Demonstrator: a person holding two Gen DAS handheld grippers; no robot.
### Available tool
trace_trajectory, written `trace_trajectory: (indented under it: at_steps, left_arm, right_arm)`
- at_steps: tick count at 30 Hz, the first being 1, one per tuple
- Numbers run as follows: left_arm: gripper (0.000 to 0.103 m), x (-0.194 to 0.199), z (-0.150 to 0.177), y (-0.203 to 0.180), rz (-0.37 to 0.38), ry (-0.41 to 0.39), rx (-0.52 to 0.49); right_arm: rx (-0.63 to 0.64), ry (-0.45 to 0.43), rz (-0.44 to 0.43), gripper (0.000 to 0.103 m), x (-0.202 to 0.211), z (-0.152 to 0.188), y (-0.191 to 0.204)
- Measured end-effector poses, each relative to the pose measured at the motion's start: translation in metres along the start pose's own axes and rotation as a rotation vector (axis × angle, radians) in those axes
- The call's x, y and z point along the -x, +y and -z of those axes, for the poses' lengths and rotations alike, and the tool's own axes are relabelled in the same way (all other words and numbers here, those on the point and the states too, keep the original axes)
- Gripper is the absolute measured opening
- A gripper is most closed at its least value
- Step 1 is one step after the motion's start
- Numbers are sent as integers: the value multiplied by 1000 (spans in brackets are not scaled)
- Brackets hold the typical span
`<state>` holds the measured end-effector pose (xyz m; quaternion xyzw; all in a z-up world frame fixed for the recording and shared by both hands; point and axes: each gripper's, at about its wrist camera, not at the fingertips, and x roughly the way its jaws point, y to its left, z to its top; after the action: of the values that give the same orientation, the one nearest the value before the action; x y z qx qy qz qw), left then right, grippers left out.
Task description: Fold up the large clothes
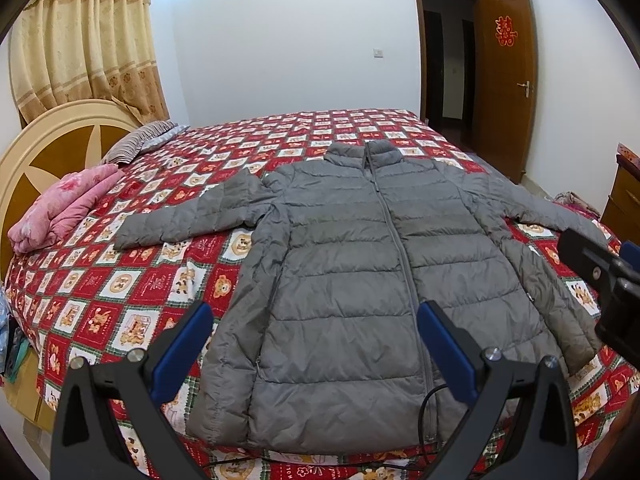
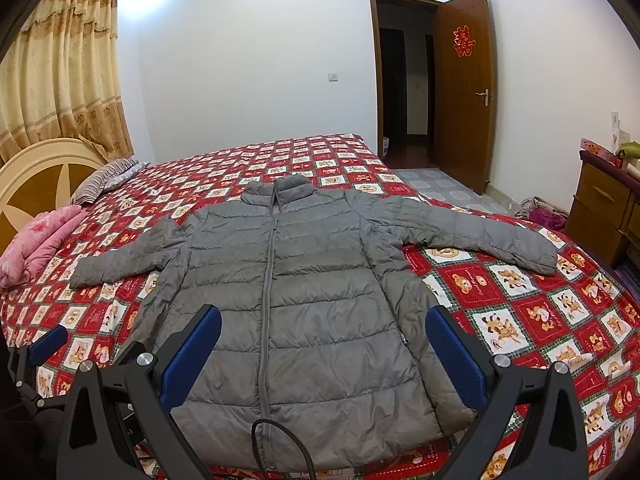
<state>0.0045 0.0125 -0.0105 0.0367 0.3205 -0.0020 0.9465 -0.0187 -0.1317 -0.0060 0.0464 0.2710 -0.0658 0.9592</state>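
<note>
Grey puffer jacket [image 1: 360, 280] flat on bed [image 1: 100, 292], zipped, collar at 12 o'clock, hem at 6, sleeves out to 9 and 3. Left gripper [image 1: 314, 344] jaws wide apart, empty, above hem; right gripper [image 2: 322, 350] same. Risks (judgement): slick puffy shell slips from pinch; trapped air springs fold open; black cable [image 2: 280, 444] over hem snags.
</note>
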Motion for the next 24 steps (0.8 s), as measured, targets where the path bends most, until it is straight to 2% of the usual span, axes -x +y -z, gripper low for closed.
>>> trace_trajectory:
  at_steps: [11,24]
  left_arm:
    - [103,-17,-1,1,3,28,-1]
    - [103,-67,-31,-3,15,58,-16]
  right_arm:
    - [-4,23,24,102,-16,-4,-2]
    - [-15,84,72,102,-76,-26,-12]
